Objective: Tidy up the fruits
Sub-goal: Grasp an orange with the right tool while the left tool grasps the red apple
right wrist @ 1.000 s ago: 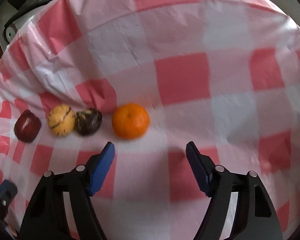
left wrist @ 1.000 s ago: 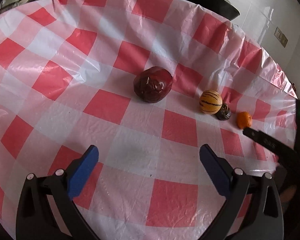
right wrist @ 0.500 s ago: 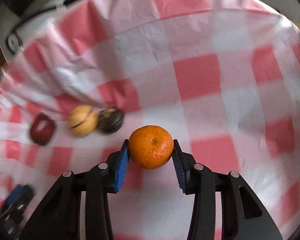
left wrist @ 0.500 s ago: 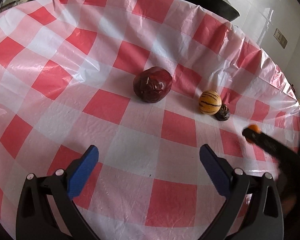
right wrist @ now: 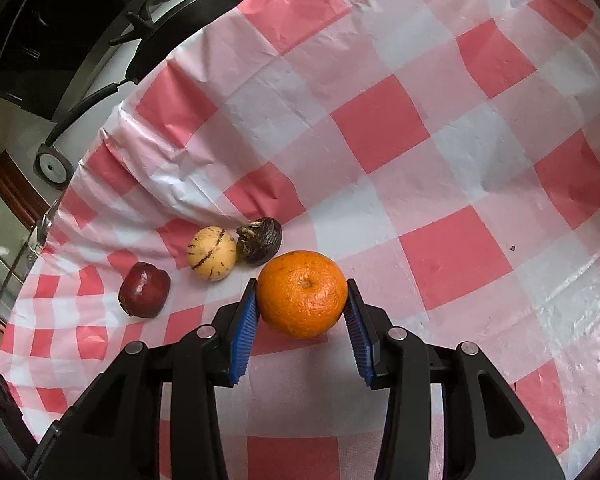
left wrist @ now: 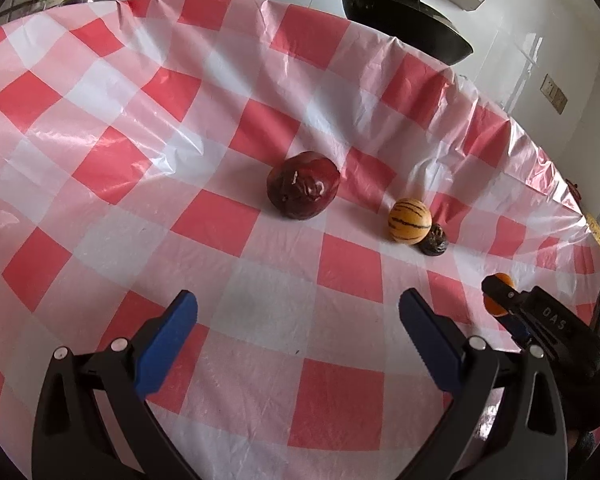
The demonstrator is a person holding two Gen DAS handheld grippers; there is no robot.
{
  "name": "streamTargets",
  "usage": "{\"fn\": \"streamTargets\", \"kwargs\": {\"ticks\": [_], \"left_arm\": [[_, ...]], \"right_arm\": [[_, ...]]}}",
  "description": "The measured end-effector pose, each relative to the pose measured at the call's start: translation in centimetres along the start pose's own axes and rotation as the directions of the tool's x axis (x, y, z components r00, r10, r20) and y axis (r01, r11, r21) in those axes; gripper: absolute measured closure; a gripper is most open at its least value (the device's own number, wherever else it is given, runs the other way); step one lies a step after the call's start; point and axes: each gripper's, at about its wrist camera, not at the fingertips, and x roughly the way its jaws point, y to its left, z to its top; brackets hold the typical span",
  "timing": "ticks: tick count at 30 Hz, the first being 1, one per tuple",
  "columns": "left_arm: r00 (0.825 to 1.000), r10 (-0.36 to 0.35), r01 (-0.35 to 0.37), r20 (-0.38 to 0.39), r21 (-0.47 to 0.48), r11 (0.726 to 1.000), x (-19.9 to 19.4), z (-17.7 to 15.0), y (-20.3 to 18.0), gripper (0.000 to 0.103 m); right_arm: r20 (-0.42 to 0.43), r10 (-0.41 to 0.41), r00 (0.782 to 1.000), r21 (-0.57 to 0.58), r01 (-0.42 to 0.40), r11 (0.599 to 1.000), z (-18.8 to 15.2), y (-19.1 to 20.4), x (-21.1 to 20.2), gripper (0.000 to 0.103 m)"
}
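My right gripper [right wrist: 302, 300] is shut on an orange [right wrist: 302, 294] and holds it above the checked tablecloth; the orange also shows in the left wrist view [left wrist: 500, 294], partly hidden by that gripper. On the cloth lie a dark red fruit [right wrist: 144, 290] [left wrist: 302, 185], a yellow striped fruit [right wrist: 211, 253] [left wrist: 410, 221] and a small dark wrinkled fruit [right wrist: 259, 240] [left wrist: 434, 241] touching it. My left gripper [left wrist: 298, 316] is open and empty, nearer than the dark red fruit.
A red-and-white checked plastic cloth [left wrist: 140, 160] covers the table. A black pan [left wrist: 404, 8] stands beyond the far edge, also in the right wrist view [right wrist: 188, 16]. The cloth is wrinkled near the fruits.
My right gripper closed on the orange and lifted it off the cloth, drawing it away from the other fruits. My left gripper has stayed open and still.
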Motion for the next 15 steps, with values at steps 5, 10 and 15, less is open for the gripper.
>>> {"fn": "streamTargets", "kwargs": {"ticks": [5, 10, 15], "left_arm": [[0.995, 0.081, -0.077, -0.063, 0.057, 0.995, 2.2, 2.1, -1.4, 0.002], [0.977, 0.202, -0.197, -0.067, 0.078, 0.977, 5.9, 5.4, -2.6, 0.002], [0.955, 0.284, -0.284, -0.089, 0.018, 0.959, 9.7, 7.3, -3.3, 0.002]], "right_arm": [[0.003, 0.010, 1.000, 0.000, -0.010, 1.000, -0.1, 0.0, -0.3, 0.061], [-0.003, 0.014, 1.000, -0.004, -0.014, 1.000, 0.0, -0.1, -0.4, 0.061], [0.000, 0.017, 1.000, -0.001, -0.017, 1.000, 0.0, -0.1, -0.4, 0.061]]}}
